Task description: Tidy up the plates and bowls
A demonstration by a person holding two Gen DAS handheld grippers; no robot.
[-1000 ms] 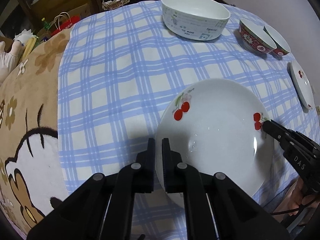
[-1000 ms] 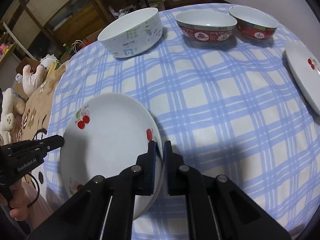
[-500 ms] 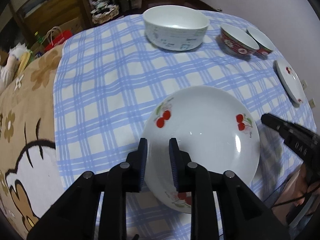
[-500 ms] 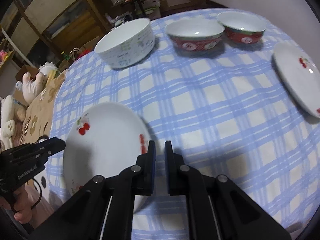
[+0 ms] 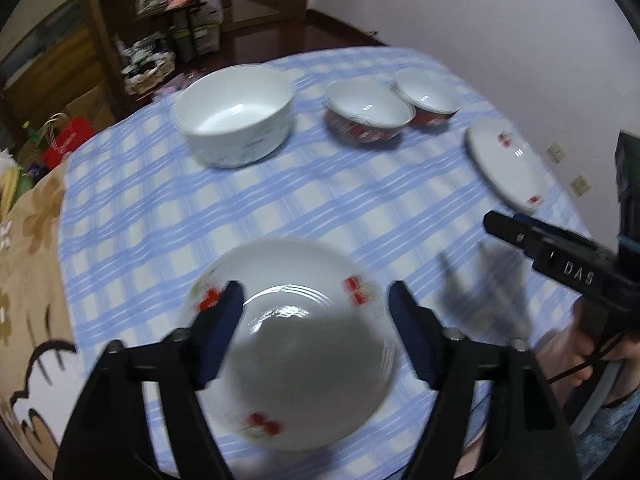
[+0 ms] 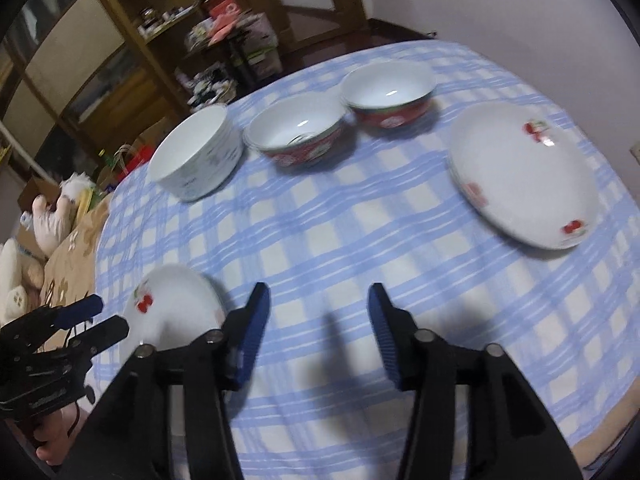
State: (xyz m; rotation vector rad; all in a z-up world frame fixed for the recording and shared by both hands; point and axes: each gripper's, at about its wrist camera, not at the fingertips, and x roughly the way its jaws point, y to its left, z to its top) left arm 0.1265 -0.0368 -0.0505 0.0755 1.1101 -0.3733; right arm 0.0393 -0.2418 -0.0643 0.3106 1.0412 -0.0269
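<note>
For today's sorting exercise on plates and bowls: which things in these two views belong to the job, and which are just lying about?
Belongs to the job:
near cherry plate
far cherry plate
big white bowl
two red bowls
left gripper and right gripper, both open, holding nothing

Just lying about:
checked tablecloth
soft toys
red bag
cluttered shelves

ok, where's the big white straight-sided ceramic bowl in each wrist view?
Left wrist view: big white straight-sided ceramic bowl sits upper left of centre, at the far side of the blue checked tablecloth.
Right wrist view: same bowl at left of centre, leftmost of the bowl row.
Shared landmark: the larger red-patterned bowl stands just right of it in both.
</note>
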